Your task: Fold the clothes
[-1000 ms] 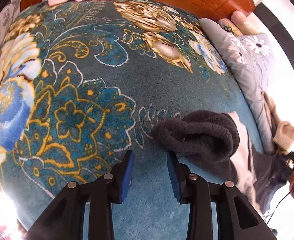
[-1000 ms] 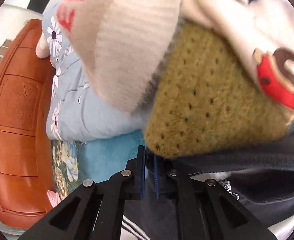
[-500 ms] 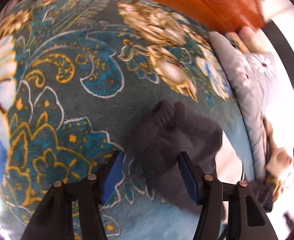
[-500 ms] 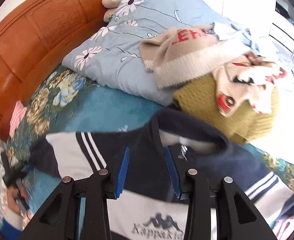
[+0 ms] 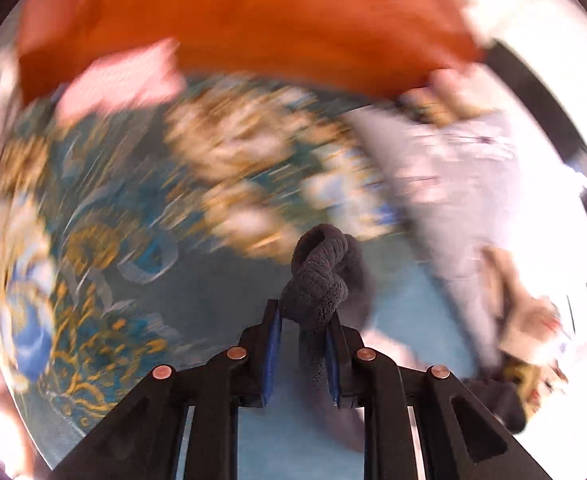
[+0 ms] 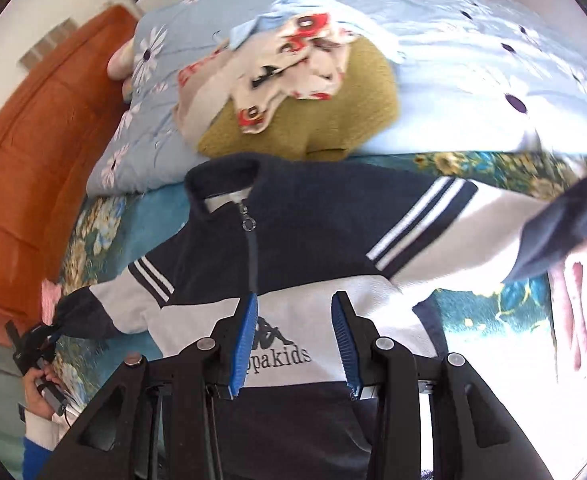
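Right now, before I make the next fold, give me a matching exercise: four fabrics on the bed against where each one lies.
1. navy-and-white zip fleece jacket
2. mustard-yellow knitted garment
3. white cloth with red-and-black print
4. small pink cloth

A. against the pale blue daisy-print quilt
B. by the orange wooden headboard
C. front up on the teal floral blanket
D. draped on top of another garment

Pairs: 1-C, 2-A, 3-D, 4-B

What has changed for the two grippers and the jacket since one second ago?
The left gripper moved onto the dark cuff and is closing on it. The right gripper let go of the jacket, now open above it. The pile of clothes stayed.
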Tool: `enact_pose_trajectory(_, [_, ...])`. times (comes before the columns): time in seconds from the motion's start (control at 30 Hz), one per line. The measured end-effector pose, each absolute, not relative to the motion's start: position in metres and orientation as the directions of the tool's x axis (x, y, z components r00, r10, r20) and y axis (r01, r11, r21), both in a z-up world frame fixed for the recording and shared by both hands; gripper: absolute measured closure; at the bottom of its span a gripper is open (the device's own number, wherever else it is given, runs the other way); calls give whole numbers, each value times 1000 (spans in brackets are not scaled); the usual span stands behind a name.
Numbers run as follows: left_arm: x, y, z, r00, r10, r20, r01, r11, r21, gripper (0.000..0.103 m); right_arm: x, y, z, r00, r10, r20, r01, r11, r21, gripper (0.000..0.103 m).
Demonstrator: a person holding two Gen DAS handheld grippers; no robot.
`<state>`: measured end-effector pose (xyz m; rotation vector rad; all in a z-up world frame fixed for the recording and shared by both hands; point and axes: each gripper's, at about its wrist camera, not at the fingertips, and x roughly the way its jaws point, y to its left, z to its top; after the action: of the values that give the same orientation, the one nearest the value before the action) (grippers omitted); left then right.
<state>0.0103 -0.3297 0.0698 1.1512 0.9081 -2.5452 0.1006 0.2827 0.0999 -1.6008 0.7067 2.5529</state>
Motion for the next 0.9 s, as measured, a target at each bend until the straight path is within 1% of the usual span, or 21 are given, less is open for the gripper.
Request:
enact_pose_trajectory(0.1, [6, -264, 123, -741, 131, -658, 252, -855, -454, 82, 112, 304, 89, -478, -231, -848, -305, -861, 406, 63])
enact_pose_trajectory(0.2, [1, -189, 160, -762, 233, -604, 88, -887, -453, 82, 120, 319, 76, -488, -274, -829, -316, -830, 460, 63])
enact_pose_trajectory(0.33, [-7, -91, 175, -732, 336, -593, -57, -898, -437, 82, 133, 335, 61, -494, -317, -810, -320, -800, 508, 63])
enact_pose_trajectory(0.5, [-9, 22, 152, -641, 398, -656, -150, -903, -402, 82, 159, 369, 48, -512, -334, -791, -358, -755, 550, 63])
enact_pose_trajectory(0.63, [-2, 97, 115, -559, 381, -736, -195, -923, -330, 82, 183, 397, 39, -529, -323, -784, -395, -724, 565, 63])
enact_pose_trajectory(0.73, [6, 131, 81, -494, 352, -795, -196, -936, -293, 82, 200, 413, 31, -530, -317, -787, -414, -713, 566, 63])
enact_pose_trajectory(0.9, [19, 160, 47, -395, 342, -852, -174, -939, -296, 82, 219, 429, 15, -517, -318, -795, -447, -691, 568, 63])
